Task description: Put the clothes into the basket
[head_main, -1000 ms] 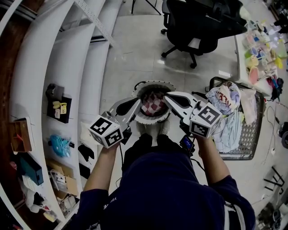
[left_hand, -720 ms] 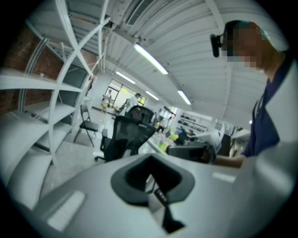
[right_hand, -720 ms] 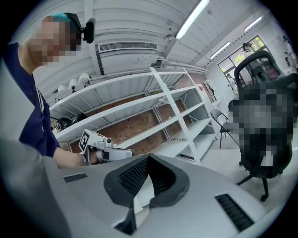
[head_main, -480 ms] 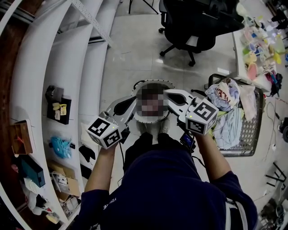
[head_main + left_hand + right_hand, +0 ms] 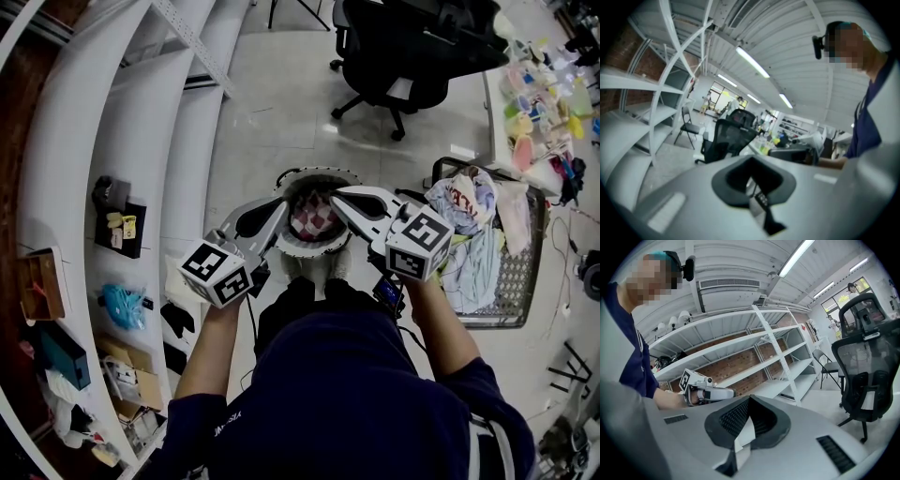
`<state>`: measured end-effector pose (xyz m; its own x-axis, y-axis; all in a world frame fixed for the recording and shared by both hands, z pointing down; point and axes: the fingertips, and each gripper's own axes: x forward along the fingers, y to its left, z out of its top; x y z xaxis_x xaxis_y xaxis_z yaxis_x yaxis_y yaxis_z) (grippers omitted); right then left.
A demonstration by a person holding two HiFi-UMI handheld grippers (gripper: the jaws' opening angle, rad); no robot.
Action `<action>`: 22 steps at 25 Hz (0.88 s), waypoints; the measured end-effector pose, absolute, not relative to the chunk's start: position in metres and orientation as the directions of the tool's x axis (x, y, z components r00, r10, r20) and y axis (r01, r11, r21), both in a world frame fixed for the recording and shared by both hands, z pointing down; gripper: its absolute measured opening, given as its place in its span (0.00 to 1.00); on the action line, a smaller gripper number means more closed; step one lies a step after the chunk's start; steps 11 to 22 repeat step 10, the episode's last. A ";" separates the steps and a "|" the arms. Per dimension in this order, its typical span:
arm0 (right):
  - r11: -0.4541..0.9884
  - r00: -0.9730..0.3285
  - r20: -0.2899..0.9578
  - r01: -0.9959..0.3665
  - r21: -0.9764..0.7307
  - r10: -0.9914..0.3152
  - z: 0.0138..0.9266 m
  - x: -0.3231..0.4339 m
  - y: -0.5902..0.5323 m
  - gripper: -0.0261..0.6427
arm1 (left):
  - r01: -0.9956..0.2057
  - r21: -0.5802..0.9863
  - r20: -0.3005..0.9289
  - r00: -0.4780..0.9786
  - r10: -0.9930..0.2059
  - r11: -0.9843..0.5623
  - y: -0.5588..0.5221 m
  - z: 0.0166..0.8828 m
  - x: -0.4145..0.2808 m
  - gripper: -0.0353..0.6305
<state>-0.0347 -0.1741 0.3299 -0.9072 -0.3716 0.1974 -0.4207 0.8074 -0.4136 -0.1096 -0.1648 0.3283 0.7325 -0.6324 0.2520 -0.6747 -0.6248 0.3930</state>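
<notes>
Almost no change over the last second. Left hand-held gripper (image 5: 279,210) and right hand-held gripper (image 5: 337,197) still hover over the round basket (image 5: 323,174) on the floor, jaws closed, both empty. Checked cloth (image 5: 314,221) lies inside. More clothes (image 5: 466,211) sit in the wire cart (image 5: 514,277), probably the next fetch.

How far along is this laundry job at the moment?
Done: a checked cloth lies in the round basket. In hand: nothing; the left hand-held gripper and right hand-held gripper are both shut and empty over it. Left: a pile of clothes waits in the wire cart.
</notes>
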 end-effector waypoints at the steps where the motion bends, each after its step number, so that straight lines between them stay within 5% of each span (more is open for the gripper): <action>1: 0.807 -0.907 0.198 -0.420 -0.415 -0.371 0.330 -0.035 -0.174 0.05 | -0.674 0.391 0.254 0.733 -0.631 -0.626 -0.164 0.329 -0.109 0.06; 22: 0.807 -0.907 0.204 -0.421 -0.415 -0.368 0.330 -0.033 -0.175 0.05 | -0.669 0.396 0.243 0.737 -0.630 -0.629 -0.165 0.328 -0.105 0.06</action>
